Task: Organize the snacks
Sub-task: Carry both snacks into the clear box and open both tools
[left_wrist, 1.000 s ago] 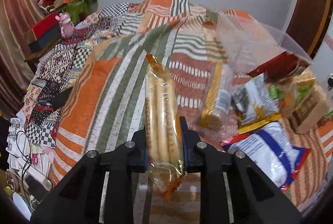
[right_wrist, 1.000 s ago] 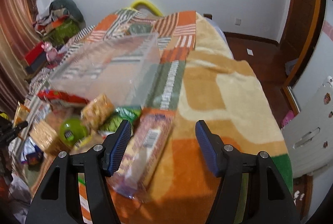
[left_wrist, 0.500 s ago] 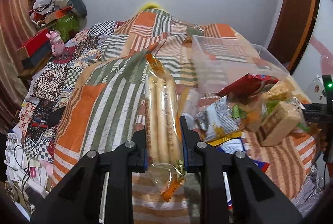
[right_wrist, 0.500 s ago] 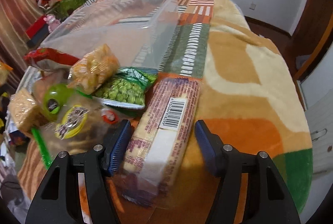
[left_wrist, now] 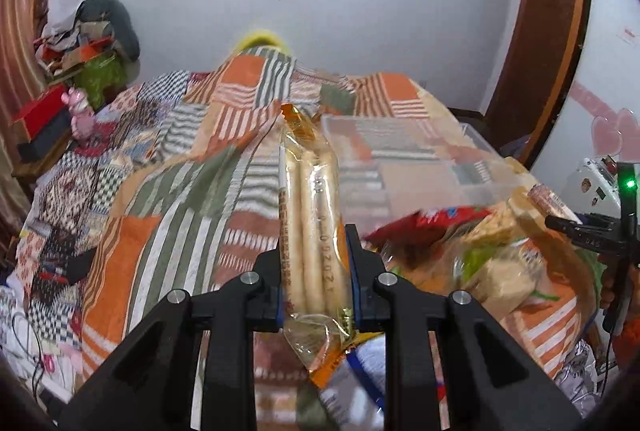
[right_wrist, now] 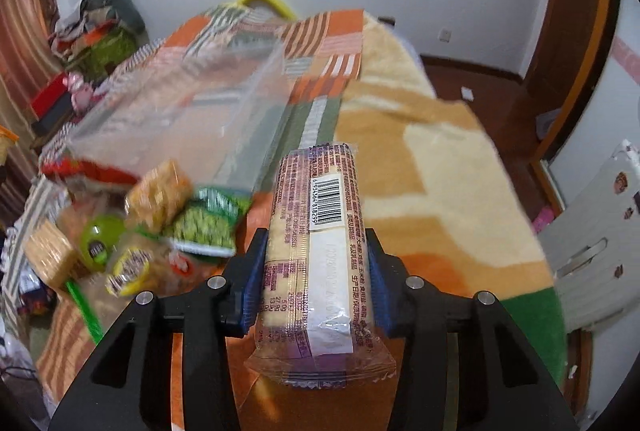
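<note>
The clear plastic storage bin (right_wrist: 180, 111) is sitting on the patchwork-striped bed blanket (right_wrist: 420, 159) at ten o'clock from the barcode-labelled cracker packet (right_wrist: 320, 251) — the heap of mixed snack packets (right_wrist: 132, 231) is lying at nine o'clock, just before the bin.

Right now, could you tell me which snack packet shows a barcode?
The purple-printed cracker packet clamped in the right gripper; the breadstick packet shows none.

My left hand-held gripper (left_wrist: 314, 265) has its jaws closed on a breadstick packet (left_wrist: 312, 223), pointing far along the bed. My right hand-held gripper (right_wrist: 316, 271) has its jaws clamped on a cracker sleeve (right_wrist: 320, 251), raised and level.
</note>
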